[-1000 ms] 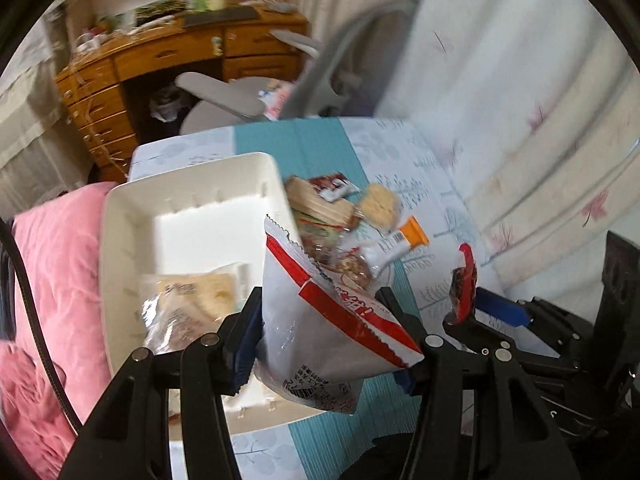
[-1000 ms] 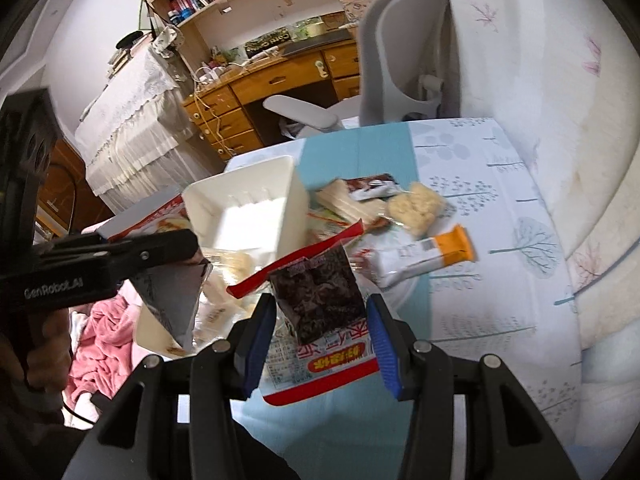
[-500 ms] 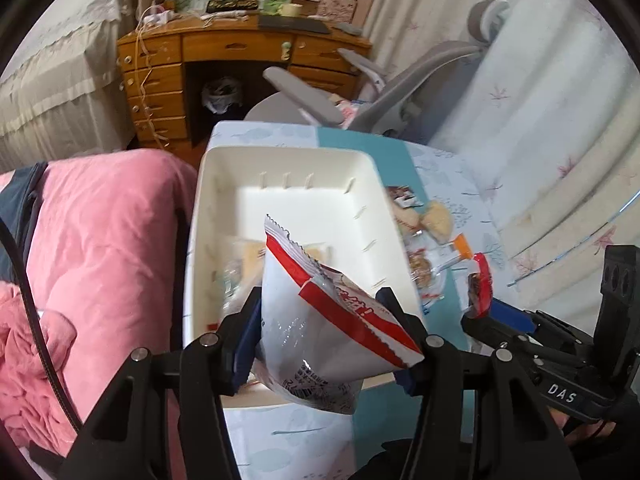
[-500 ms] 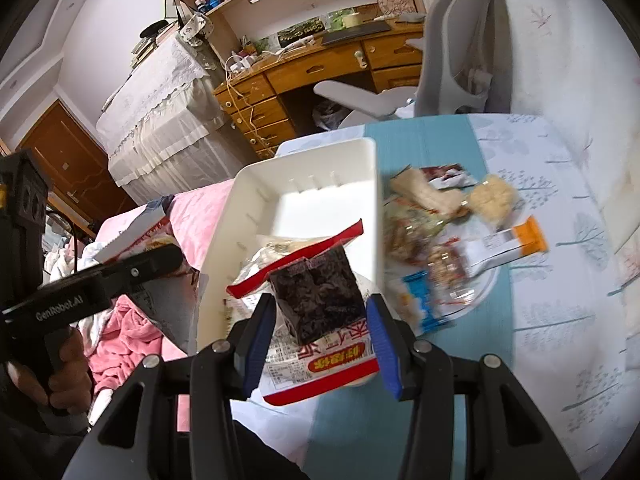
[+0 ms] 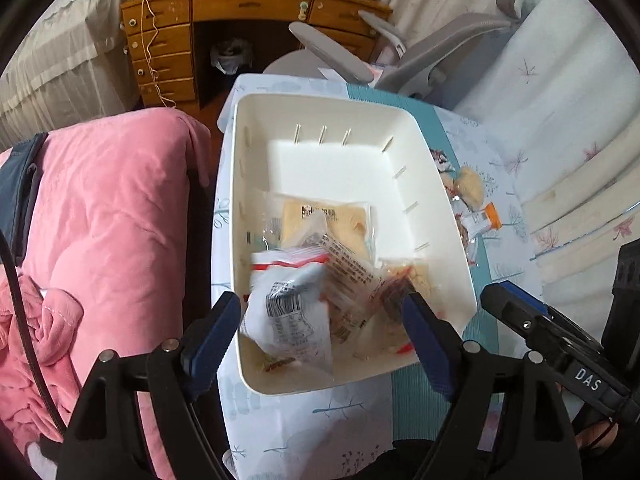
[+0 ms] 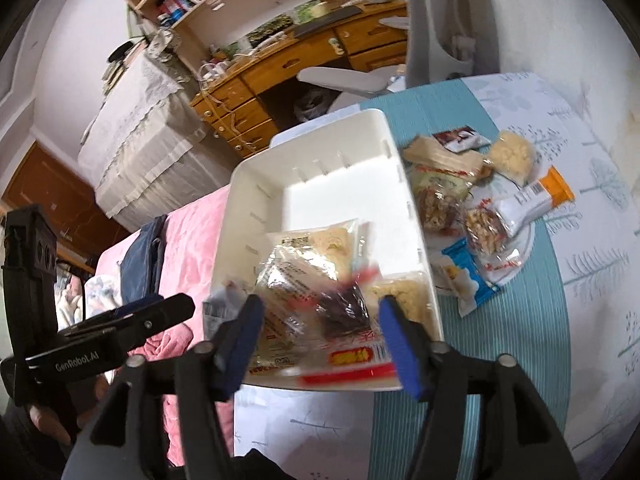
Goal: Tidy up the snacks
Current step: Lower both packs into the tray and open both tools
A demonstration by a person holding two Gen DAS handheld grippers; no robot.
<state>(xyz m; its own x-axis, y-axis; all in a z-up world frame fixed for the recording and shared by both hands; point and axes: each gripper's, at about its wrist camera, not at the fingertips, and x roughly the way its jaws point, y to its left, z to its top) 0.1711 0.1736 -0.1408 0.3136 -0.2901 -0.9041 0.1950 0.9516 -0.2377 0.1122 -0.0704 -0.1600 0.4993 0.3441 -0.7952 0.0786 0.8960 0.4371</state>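
Right gripper (image 6: 320,334) fingers spread above snack packets (image 6: 316,276) in white bin (image 6: 320,148)

bin (image 5: 436,200): we see smooth white plastic
snack packets (image 5: 316,276): glossy crinkled film
blanket (image 5: 104,216): we see soft pink plush
desk (image 5: 248,4): varnished wood

"DAS" on right tool (image 5: 516,312); "GenRobot.AI" on left tool (image 6: 160,312). Packet print unreadable.

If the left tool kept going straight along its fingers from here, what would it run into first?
Most likely the white packet with the barcode, lying between the open fingers of the left tool at the near end of the white bin. Depth is unclear, and the packet is motion-blurred.
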